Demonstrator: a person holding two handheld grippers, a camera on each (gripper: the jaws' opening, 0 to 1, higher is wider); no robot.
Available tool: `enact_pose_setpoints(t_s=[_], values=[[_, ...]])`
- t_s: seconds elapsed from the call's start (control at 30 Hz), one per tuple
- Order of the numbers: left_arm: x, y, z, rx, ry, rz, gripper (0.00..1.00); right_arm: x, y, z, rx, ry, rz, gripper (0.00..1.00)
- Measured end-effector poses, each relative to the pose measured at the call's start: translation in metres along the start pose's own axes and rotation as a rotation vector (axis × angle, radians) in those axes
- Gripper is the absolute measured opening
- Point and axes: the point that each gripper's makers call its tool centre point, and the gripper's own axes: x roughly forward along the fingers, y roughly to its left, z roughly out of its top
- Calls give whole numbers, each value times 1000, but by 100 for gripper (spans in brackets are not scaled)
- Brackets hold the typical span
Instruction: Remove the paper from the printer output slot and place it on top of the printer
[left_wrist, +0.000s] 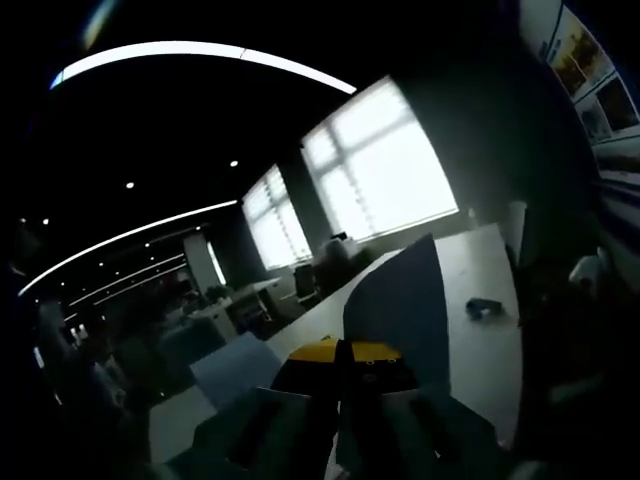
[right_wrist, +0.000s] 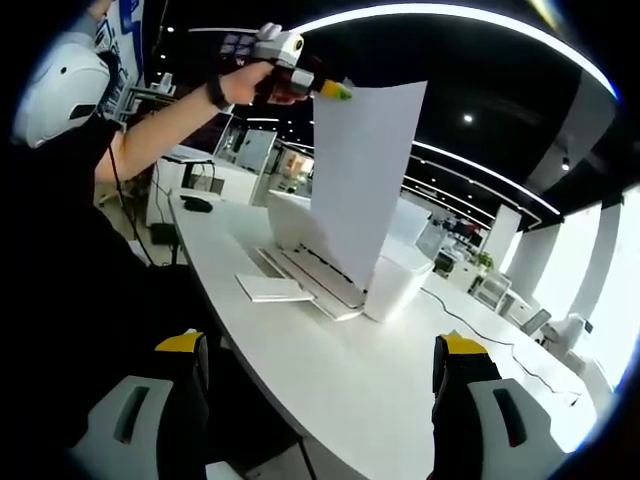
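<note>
Paper (right_wrist: 362, 170) hangs in the air above the white printer (right_wrist: 385, 275) on the bench (right_wrist: 400, 400), pinched at its top edge by the left gripper (right_wrist: 335, 90), whose fingers (left_wrist: 375, 352) close on the sheet. The right gripper (right_wrist: 318, 375) hovers low over the bench with its fingers spread wide, holding nothing.

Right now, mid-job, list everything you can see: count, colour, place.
paper: one, white, hanging in the air above the printer, held by its top edge
printer: one, white, on the table
table: one, white, long
tray: one, white, in front of the printer
mouse: one, dark, far end of the table
windows: two, bright, on the far wall
left gripper: yellow tips, shut on paper
right gripper: yellow tips, open, low over the table
</note>
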Motion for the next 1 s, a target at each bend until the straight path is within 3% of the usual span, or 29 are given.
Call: enact_pose_setpoints(t_s=[0.53, 1.0], values=[[7, 18, -10, -11, 17, 41, 6, 0, 0, -2, 2, 3, 0, 88], [8, 21, -11, -15, 14, 53, 6, -2, -1, -2, 3, 2, -2, 88]])
